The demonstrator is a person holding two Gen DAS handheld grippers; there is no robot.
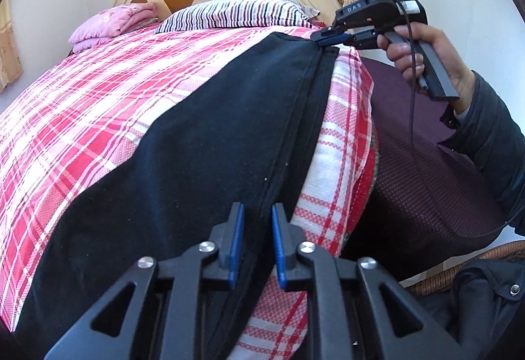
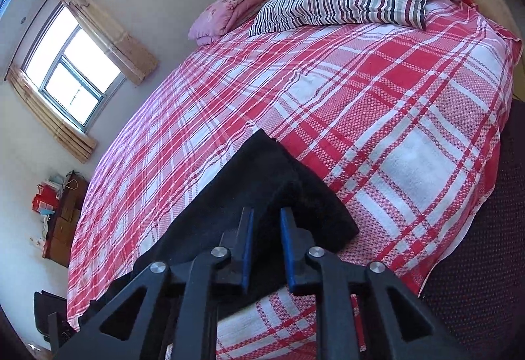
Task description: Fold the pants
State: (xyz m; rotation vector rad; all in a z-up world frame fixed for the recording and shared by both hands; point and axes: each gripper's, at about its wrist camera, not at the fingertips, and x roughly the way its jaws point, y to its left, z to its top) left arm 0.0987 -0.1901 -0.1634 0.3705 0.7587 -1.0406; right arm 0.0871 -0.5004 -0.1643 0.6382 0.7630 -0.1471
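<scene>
Your black pants (image 1: 197, 146) lie stretched along the plaid bed (image 1: 82, 117) edge. Your right gripper (image 1: 323, 40), lettered "DAS", pinches their far corner. Your left gripper (image 1: 257, 219) straddles the near edge, fingers slightly apart.

Bright daylight enters through the blown-out, curtained glass window (image 2: 70, 71); both views stay sharp, with strong fisheye bending and black vignetting at the corners.

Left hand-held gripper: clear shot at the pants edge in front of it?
Probably yes. The left hand-held gripper is open right over the long edge of the black pants, with nothing between; the right hand-held gripper works the far end.
</scene>
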